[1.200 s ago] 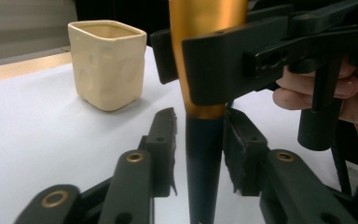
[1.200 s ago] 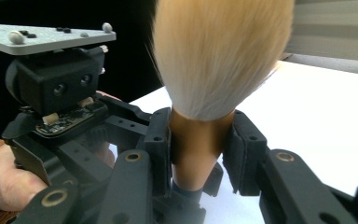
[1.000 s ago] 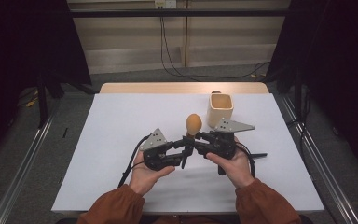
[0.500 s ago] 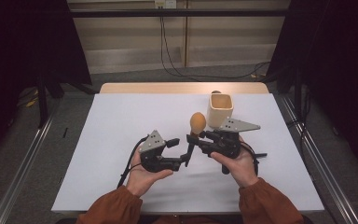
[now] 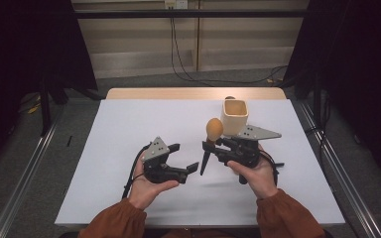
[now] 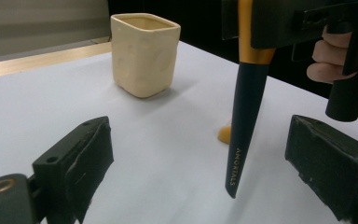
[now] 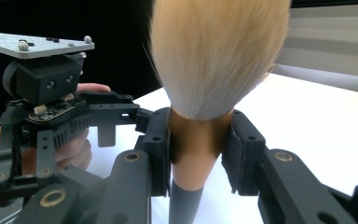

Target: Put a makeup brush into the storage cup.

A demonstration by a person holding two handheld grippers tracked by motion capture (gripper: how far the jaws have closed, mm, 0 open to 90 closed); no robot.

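Since a second ago the left gripper (image 5: 182, 158) has let go of the brush (image 5: 210, 144) and drawn a little away toward the person, its jaws having just been opening; they now stand wide with nothing pressed between them, though from the left gripper view the dark handle tip (image 6: 242, 140) hangs in the gap between the two pads (image 6: 86, 156) without touching either. The right gripper (image 7: 196, 154) is clamped on the brush at its golden collar, pads tight on both sides, bristles (image 7: 216, 51) fanning up above the jaws and the handle pointing down toward the table (image 5: 129, 148) — so the handover looks finished and the brush rides in the right hand alone. The cup (image 5: 234, 116) stands upright just beyond the right gripper, near but apart from it. I'd judge the step in hand is carrying the brush to that cup. To do it well, the left gripper should back clear of the handle first so nothing knocks it; then the right hand should lift enough for the handle tip to pass over the rim, keep the brush upright, centre the tip above the opening, and lower before loosening — letting go early could tip the light cup or drop the brush on the table.
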